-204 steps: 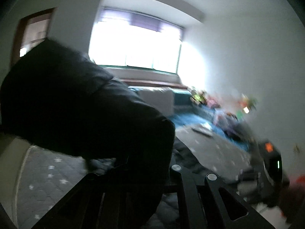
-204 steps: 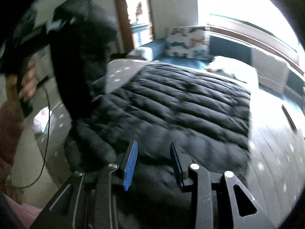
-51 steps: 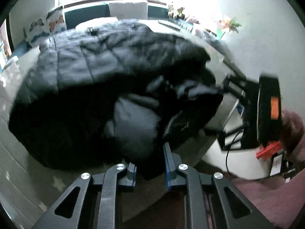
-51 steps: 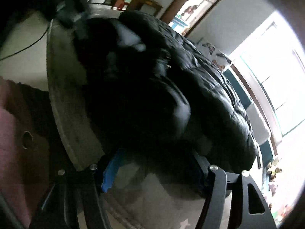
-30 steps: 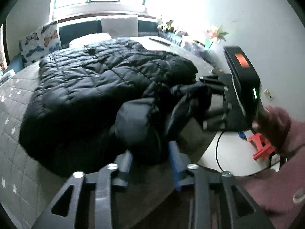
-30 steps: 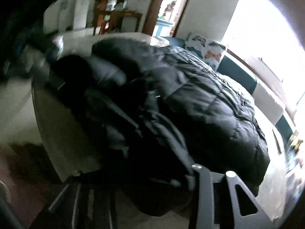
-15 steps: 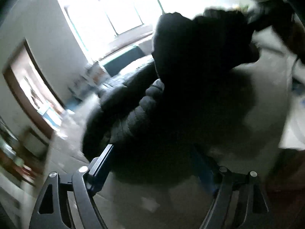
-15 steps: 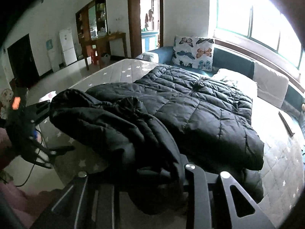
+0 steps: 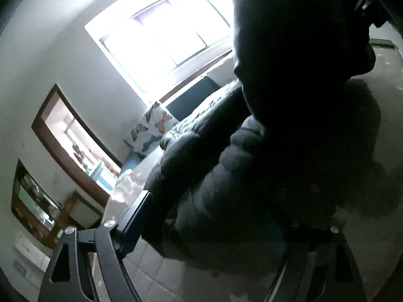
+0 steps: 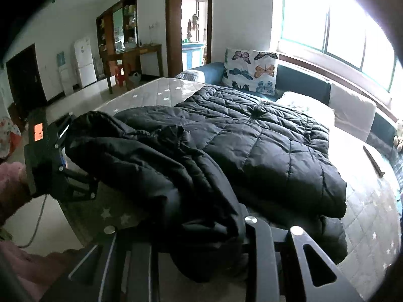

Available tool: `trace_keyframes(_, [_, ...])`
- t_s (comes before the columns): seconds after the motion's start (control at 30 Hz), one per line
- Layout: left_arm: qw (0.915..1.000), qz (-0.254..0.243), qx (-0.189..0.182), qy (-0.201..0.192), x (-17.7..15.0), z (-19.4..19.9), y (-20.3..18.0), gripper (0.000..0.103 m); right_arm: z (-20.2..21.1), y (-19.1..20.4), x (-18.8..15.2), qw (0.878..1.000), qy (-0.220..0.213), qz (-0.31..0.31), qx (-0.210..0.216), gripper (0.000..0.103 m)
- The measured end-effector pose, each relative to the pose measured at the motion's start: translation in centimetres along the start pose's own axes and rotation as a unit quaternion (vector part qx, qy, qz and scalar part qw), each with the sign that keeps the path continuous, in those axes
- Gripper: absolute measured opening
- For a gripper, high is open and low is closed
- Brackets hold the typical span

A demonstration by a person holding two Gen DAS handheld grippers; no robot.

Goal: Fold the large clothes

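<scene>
Black quilted jacket (image 10: 252,146), grey bed cover (image 10: 161,93) with white stars, white pillow (image 10: 252,71) printed with coloured butterflies, pink sleeve (image 10: 10,176), white fridge (image 10: 84,61)

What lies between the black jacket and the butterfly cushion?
In the right wrist view, only a strip of blue sofa edge separates the black jacket from the butterfly cushion; nothing else lies there.

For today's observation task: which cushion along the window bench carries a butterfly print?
The butterfly cushion at the bench's doorway end; the white cushion further along is plain.
</scene>
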State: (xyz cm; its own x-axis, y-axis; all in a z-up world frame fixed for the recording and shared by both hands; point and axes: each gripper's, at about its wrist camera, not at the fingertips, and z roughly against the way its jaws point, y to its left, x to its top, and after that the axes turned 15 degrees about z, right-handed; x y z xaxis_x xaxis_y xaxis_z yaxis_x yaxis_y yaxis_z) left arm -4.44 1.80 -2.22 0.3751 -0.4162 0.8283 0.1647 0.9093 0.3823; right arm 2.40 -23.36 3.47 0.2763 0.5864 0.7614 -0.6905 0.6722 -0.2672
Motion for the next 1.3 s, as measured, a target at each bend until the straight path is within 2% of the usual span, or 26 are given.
trace_keyframes(0.03, [0.9998, 0.002, -0.021, 0.002, 0.0, 0.1, 0.1, 0.061, 0.1, 0.1, -0.1, 1.0, 0.0, -0.001, 0.0, 0.029])
trace_keyframes(0.1, [0.9994, 0.007, -0.034, 0.004, 0.0, 0.4, 0.2, 0.046, 0.4, 0.3, -0.3, 1.0, -0.003, -0.005, 0.0, 0.027])
trace_keyframes(0.2, [0.999, 0.014, -0.043, -0.004, -0.3, 1.6, 0.4, 0.038, 0.8, 0.8, -0.4, 1.0, -0.004, 0.005, -0.008, 0.024])
trace_keyframes(0.4, [0.9973, 0.032, -0.065, -0.007, -1.2, 5.6, -0.3, 0.037, 3.6, 2.9, -1.1, 0.999, -0.009, 0.041, -0.005, 0.023])
trace_keyframes(0.63, [0.9917, 0.072, -0.106, 0.009, -2.8, 13.7, 0.8, 0.037, 9.1, 6.5, -2.2, 0.996, 0.005, 0.071, 0.052, 0.023])
trace_keyframes(0.77, [0.989, 0.099, -0.11, 0.013, -2.1, 14.8, 1.4, 0.037, 9.6, 6.4, -1.2, 0.995, 0.007, 0.082, 0.06, 0.023])
trace_keyframes(0.87, [0.9867, 0.117, -0.112, 0.008, -1.0, 14.6, 1.8, 0.037, 8.9, 5.0, 0.1, 0.995, -0.001, 0.083, 0.052, 0.023])
trace_keyframes(0.9, [0.9858, 0.123, -0.114, 0.008, -0.1, 13.4, 2.1, 0.037, 8.5, 4.3, 0.7, 0.995, -0.005, 0.081, 0.052, 0.023])
trace_keyframes(0.93, [0.9854, 0.126, -0.114, 0.007, 0.2, 13.1, 3.4, 0.037, 8.3, 3.8, 1.1, 0.996, -0.008, 0.079, 0.052, 0.023])
trace_keyframes(1.1, [0.9859, 0.126, -0.11, -0.001, 6.3, 8.5, 6.1, 0.037, 6.7, 0.5, 4.0, 0.995, -0.022, 0.081, 0.047, 0.023])
trace_keyframes(1.23, [0.9873, 0.124, -0.099, -0.007, 11.2, 4.4, 7.8, 0.037, 4.0, -3.7, 7.4, 0.995, -0.023, 0.086, 0.033, 0.023])
trace_keyframes(1.3, [0.9879, 0.126, -0.091, -0.002, 13.9, 0.5, 9.7, 0.037, 2.2, -5.8, 9.1, 0.996, -0.022, 0.083, 0.028, 0.023])
